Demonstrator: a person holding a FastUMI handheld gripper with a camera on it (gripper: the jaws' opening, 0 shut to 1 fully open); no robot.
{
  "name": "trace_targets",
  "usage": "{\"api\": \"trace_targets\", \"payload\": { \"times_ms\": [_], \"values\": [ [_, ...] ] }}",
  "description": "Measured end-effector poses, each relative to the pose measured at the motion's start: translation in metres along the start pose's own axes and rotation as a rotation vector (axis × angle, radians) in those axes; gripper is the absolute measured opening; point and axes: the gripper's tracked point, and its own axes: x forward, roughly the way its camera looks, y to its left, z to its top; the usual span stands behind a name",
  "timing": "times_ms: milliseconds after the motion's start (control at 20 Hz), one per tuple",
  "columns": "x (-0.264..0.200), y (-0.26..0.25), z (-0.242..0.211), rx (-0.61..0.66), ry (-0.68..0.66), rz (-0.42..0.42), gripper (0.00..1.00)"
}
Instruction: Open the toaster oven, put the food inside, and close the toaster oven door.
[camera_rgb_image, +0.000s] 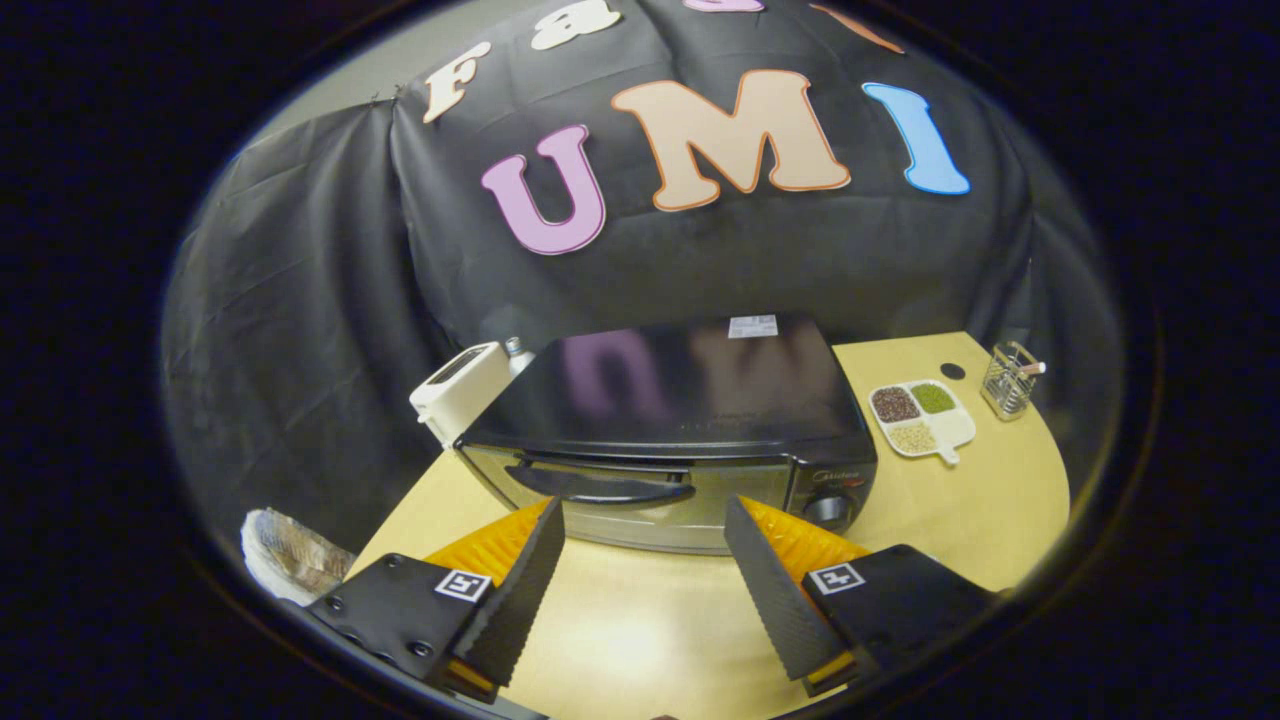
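While my gripper (645, 520) hangs above the near part of the table (640, 640), its fingers stand wide apart with nothing between them but bare tabletop. I see the toaster oven (670, 430) just ahead of the fingertips, its door shut, the long dark handle (600, 487) running across the upper part of the door. That handle lies closer to my left finger than to my right. A round knob (828, 508) sits on the control panel at the oven's right end, just beyond my right fingertip. I have open tabletop between the fingers and the oven's front edge, and more of it to the right of the oven.

On that right side I see a white divided dish (922, 418) holding dark, green and pale grains, well apart from the oven. Beyond the dish a clear glass holder (1008, 380) stands near the table's far curved edge, with a small dark hole (953, 371) in the tabletop beside it. Left of the oven a white appliance (462, 398) stands close against its side, and a bottle cap (514, 346) peeks up behind it. A crumpled bag (290, 555) sits off the table's left edge, near my left finger. The tabletop is pale wood, the oven's glossy top mirrors the wall, and black cloth (300, 300) closes the room behind.
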Motion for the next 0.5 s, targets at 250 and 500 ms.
{"api": "trace_targets", "payload": {
  "times_ms": [250,500],
  "values": [
    [-0.014,0.000,0.042,-0.030,-0.111,-0.020,0.99],
    [-0.050,0.014,0.149,-0.075,-0.355,-0.044,0.99]
  ]
}}
